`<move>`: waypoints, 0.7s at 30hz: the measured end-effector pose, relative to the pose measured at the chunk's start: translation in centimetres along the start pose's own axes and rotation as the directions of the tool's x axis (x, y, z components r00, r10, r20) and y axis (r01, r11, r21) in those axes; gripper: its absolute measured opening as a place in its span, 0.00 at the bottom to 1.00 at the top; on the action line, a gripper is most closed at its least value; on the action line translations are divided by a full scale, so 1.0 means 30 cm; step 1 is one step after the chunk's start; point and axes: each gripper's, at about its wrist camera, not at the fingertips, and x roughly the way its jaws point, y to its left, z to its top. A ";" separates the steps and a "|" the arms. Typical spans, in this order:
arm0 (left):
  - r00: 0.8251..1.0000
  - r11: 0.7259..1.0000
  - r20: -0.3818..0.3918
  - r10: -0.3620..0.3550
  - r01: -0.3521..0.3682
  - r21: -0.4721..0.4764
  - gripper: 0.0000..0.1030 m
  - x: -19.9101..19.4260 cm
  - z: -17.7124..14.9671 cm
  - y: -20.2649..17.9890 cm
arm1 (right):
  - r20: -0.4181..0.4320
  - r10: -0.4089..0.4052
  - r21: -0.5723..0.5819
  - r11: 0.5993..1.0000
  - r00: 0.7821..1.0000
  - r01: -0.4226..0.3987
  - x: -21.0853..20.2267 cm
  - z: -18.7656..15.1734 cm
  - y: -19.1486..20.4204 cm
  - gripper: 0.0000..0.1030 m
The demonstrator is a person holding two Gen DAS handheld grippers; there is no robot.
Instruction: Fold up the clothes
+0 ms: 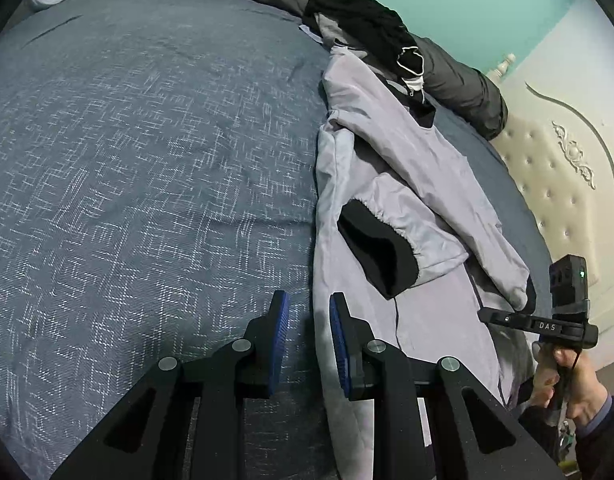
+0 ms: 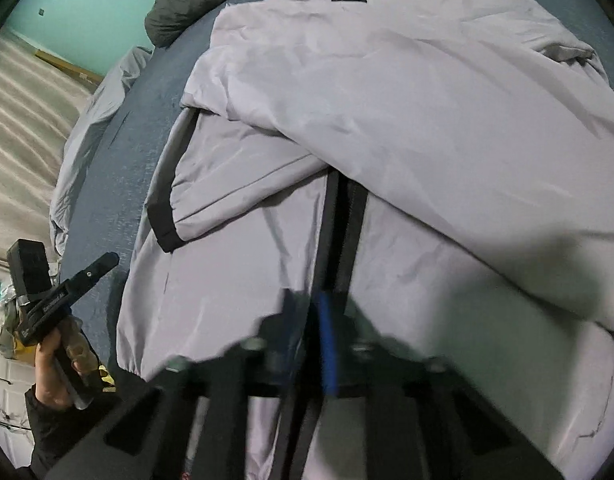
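A pale grey jacket (image 1: pixel 387 152) with black cuffs lies spread on the bed, its sleeves folded across the body. In the left wrist view one black cuff (image 1: pixel 383 256) lies just ahead of my left gripper (image 1: pixel 307 320). That gripper hovers open over the jacket's left edge, with nothing pinched between its blue pads. The right wrist view is blurred. There my right gripper (image 2: pixel 309 312) sits shut low over the jacket (image 2: pixel 427 100), right at the dark front zip (image 2: pixel 343 220). Whether fabric is caught between its pads I cannot tell. From the left, the right gripper (image 1: pixel 483 314) shows narrow beside the sleeve.
A blue-grey patterned bed cover (image 1: pixel 147 160) fills the left. A dark grey rolled duvet (image 1: pixel 467 80) and a black garment pile (image 1: pixel 359 20) lie along the far edge. A cream tufted headboard (image 1: pixel 567 180) stands at the right. A hand (image 2: pixel 55 368) holds the left gripper (image 2: pixel 113 258).
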 end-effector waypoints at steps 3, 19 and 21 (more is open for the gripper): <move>1.000 1.000 -0.003 -0.002 0.002 0.008 0.22 0.003 0.001 -0.006 | 0.022 0.001 -0.004 1.000 1.000 -0.001 -0.029 -0.010 -0.008 0.02; 1.000 0.999 -0.010 0.020 -0.019 0.047 0.22 0.114 0.138 -0.037 | 0.026 -0.025 0.013 1.000 0.999 0.025 -0.006 -0.051 -0.042 0.02; 1.000 0.999 -0.010 0.014 -0.013 0.031 0.22 0.156 0.192 -0.035 | 0.026 -0.003 0.019 1.000 1.000 0.002 -0.012 -0.046 -0.047 0.02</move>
